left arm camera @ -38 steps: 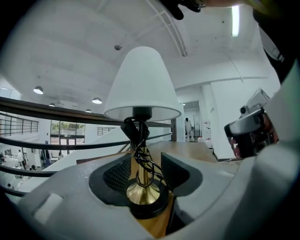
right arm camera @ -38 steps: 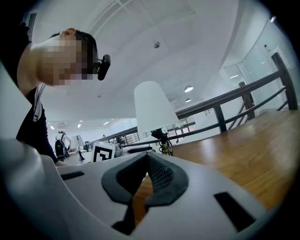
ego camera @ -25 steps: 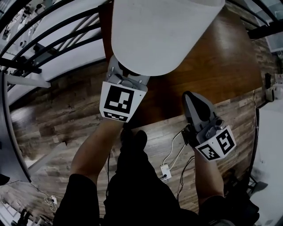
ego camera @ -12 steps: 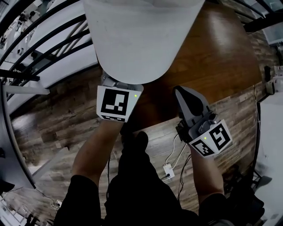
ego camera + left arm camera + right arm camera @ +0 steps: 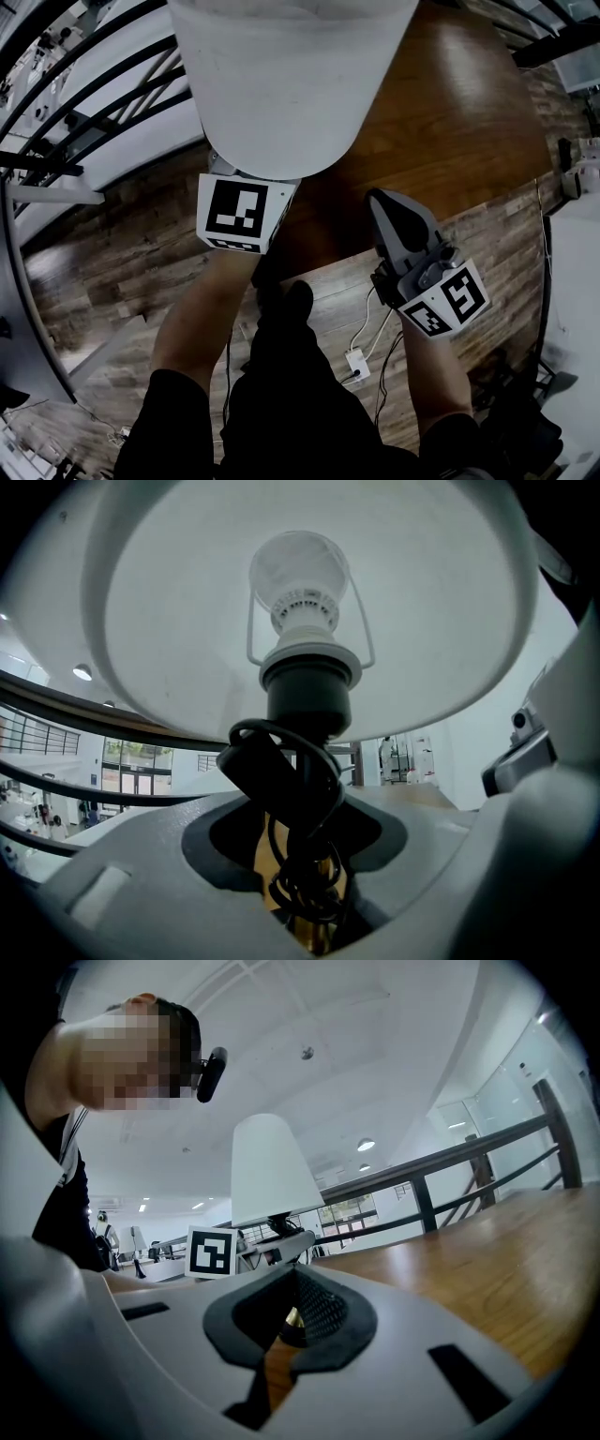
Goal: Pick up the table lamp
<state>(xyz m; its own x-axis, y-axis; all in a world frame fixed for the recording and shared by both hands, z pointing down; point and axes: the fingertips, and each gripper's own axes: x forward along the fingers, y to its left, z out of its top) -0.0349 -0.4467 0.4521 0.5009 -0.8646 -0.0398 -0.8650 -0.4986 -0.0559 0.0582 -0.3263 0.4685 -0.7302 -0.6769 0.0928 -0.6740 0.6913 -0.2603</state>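
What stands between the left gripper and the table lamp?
Nothing visible does. The left gripper is shut on the table lamp at its brass stem, under the shade. Only the lamp's own black cord is bunched there.

The left tongs are pale grey moulded plastic, their 2 jaws lined with dark padded recesses. The right tongs match: a tapering grey shell with a black inset. Each carries a white cube printed with black square markers, the left cube and the right cube. The person wears a black top with short sleeves and dark trousers.
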